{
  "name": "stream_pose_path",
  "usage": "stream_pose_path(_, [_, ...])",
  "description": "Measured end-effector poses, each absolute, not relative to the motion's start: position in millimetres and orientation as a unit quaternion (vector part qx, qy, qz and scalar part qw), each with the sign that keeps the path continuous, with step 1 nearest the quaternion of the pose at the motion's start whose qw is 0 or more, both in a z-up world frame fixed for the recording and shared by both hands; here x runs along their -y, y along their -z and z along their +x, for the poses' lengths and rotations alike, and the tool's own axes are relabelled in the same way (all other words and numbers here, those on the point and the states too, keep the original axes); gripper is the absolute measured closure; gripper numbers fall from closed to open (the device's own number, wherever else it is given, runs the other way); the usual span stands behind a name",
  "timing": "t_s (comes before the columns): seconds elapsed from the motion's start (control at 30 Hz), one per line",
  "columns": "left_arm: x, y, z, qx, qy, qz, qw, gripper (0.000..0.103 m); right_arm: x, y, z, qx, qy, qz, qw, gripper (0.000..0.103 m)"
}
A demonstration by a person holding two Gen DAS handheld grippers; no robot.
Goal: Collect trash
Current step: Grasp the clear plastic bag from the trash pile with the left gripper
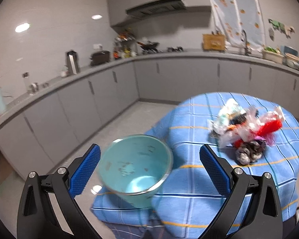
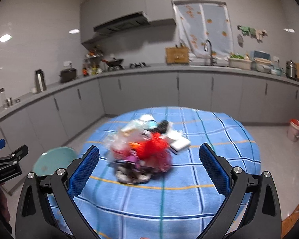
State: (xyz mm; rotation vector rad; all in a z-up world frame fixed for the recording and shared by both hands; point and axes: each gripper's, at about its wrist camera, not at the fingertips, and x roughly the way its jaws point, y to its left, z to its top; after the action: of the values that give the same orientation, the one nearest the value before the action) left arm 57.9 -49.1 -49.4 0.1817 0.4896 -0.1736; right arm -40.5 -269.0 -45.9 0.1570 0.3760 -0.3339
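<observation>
A table (image 2: 219, 159) draped in a cloth stands ahead of me, with kitchen counters (image 2: 149, 69) running behind it and round to my left. A heap of trash (image 2: 143, 149) lies on the table, near its middle. A bowl (image 1: 135, 167) sits left of the heap, at the table's left edge. My left gripper (image 1: 149, 167) is spread wide in front of the bowl. My right gripper (image 2: 149, 167) is spread wide in front of the heap, with the left gripper off to its left.
</observation>
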Motion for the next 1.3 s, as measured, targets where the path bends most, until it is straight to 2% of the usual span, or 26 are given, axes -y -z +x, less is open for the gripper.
stream_pose_path(0.6, [212.0,91.1,111.0,-0.257,0.235,0.139,0.927,0.005,363.1,101.8,-18.1,-0.218,0.274,0.123,0.929,0.005])
stream_pose_path(0.87, [239.8,107.3,129.1,-0.274,0.262,0.142,0.915,0.006,373.1,113.2,-18.8,-0.229,0.270,0.137,0.925,0.005])
stream_pose_path(0.9, [240.0,108.1,130.4,-0.275,0.264,0.140,0.914,0.009,372.5,113.2,-19.0,-0.230,0.269,0.136,0.925,0.005])
stream_pose_path(0.93, [239.9,108.5,131.0,-0.276,0.274,0.134,0.911,0.021,372.5,114.0,-18.6,-0.230,0.267,0.136,0.926,0.005])
stream_pose_path(1.1, [237.0,106.4,129.7,-0.290,0.306,0.127,0.898,0.064,368.5,116.9,-15.6,-0.231,0.258,0.137,0.928,0.005])
stream_pose_path(1.2, [235.1,100.2,122.7,-0.282,0.316,0.128,0.897,0.075,364.1,114.5,-15.5,-0.228,0.255,0.134,0.930,0.005])
stream_pose_path(1.3, [229.2,90.2,116.4,-0.272,0.323,0.122,0.898,0.077,359.6,110.6,-15.6,-0.223,0.251,0.129,0.933,0.005])
